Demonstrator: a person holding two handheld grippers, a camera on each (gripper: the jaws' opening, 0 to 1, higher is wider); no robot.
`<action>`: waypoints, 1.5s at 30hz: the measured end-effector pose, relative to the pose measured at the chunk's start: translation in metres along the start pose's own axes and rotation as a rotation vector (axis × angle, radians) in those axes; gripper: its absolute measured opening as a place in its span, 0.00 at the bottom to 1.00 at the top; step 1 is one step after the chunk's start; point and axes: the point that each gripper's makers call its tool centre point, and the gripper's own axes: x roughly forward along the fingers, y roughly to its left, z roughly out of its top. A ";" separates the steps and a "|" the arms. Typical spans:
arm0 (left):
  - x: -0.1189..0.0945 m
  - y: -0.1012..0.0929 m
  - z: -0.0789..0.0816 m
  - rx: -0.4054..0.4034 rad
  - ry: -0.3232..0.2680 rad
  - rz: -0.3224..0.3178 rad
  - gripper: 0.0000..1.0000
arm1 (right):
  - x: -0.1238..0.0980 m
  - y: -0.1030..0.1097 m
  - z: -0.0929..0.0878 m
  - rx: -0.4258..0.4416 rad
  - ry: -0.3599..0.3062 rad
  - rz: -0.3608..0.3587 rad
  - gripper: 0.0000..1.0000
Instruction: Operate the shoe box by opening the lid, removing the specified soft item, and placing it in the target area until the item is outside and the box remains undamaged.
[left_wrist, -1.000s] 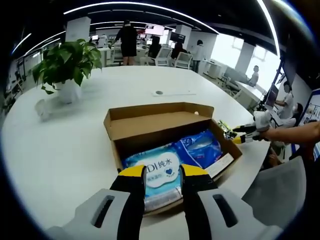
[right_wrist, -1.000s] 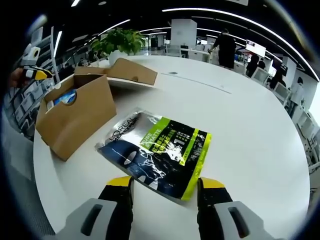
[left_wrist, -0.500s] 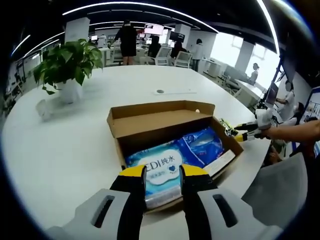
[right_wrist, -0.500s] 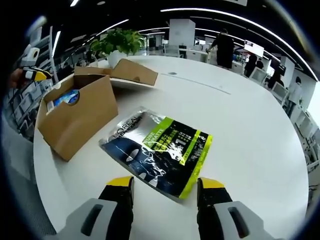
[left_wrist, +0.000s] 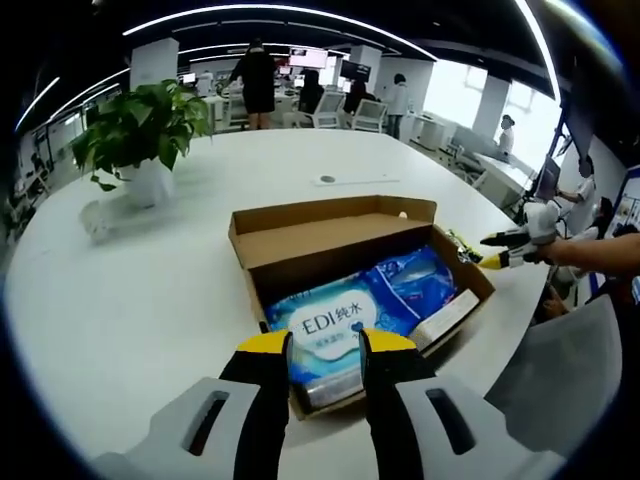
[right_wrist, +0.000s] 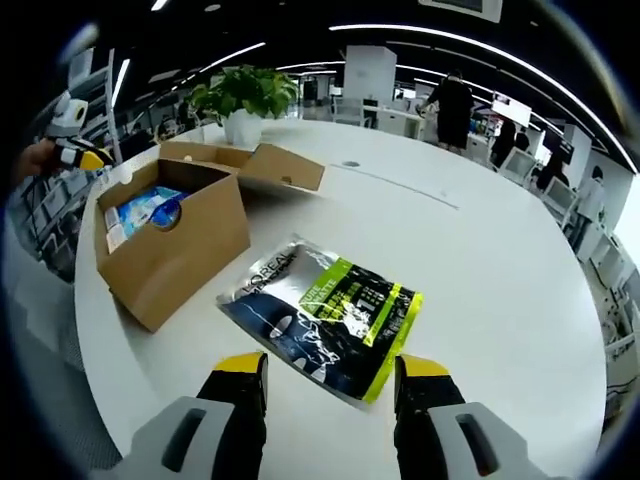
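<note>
We hold our left gripper (left_wrist: 326, 345) released over the open box (left_wrist: 300, 268), above the wipes (left_wrist: 335, 322); our right gripper (right_wrist: 327, 368), jaws apart, hovers near the pouch (right_wrist: 325, 308).

left gripper (left_wrist: 326, 345) jaws hide the blue pack's (left_wrist: 345, 320) near end.

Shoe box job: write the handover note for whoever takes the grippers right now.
Left gripper: open, empty, at the near edge of the shoe box.
Right gripper: open, empty, just short of the black-and-green pouch lying on the white table beside the box.
Done: lid open, pouch out.
Blue wipes pack sits inside the box.
Left: if the wipes are also specified, lift them out gently.
</note>
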 end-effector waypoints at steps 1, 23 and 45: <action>0.000 0.001 -0.001 -0.001 0.000 0.002 0.26 | -0.001 0.002 0.002 -0.003 -0.003 0.006 0.49; 0.004 0.026 -0.040 0.001 0.061 0.079 0.22 | -0.017 0.062 0.073 -0.074 -0.098 0.124 0.46; 0.012 0.029 -0.054 -0.085 0.053 0.112 0.10 | 0.003 0.132 0.108 -0.137 -0.138 0.256 0.42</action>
